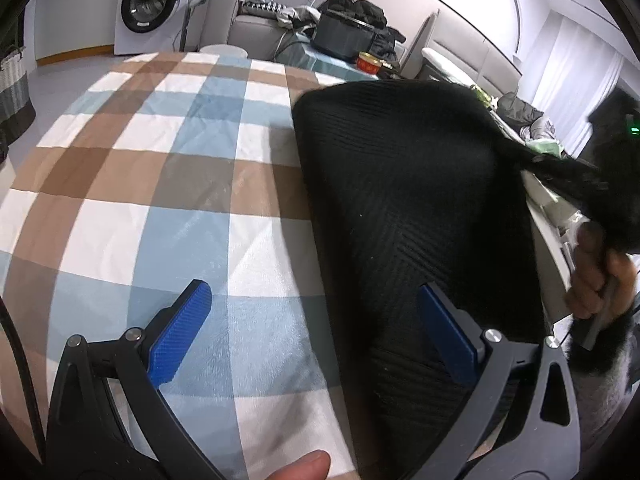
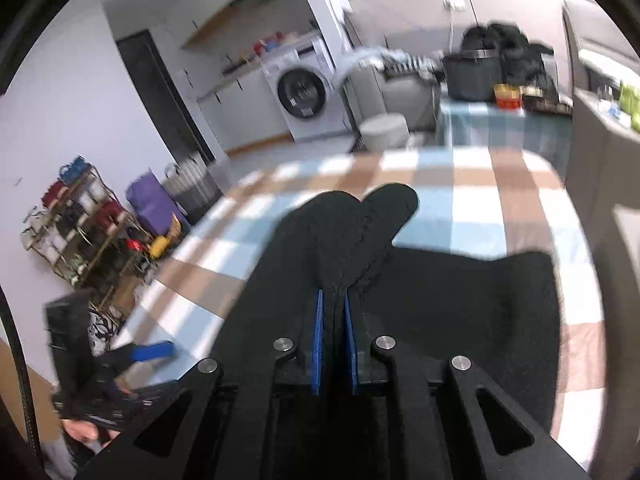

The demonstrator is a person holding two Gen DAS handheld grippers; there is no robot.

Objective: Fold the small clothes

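Right gripper (image 2: 335, 312) pinching black garment (image 2: 460, 300), lifted

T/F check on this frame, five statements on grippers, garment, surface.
1. The right gripper is shut on the black garment. True.
2. The left gripper is clamped on the garment. False: its jaws stand wide open, one blue pad over the checked cloth, the other over the black fabric, gripping nothing.
3. The surface is covered with a plain white sheet. False: it is a checked cloth in blue, brown and white.
4. A washing machine stands in the background. True.
5. The garment is red. False: it is black, with a ribbed knit texture.
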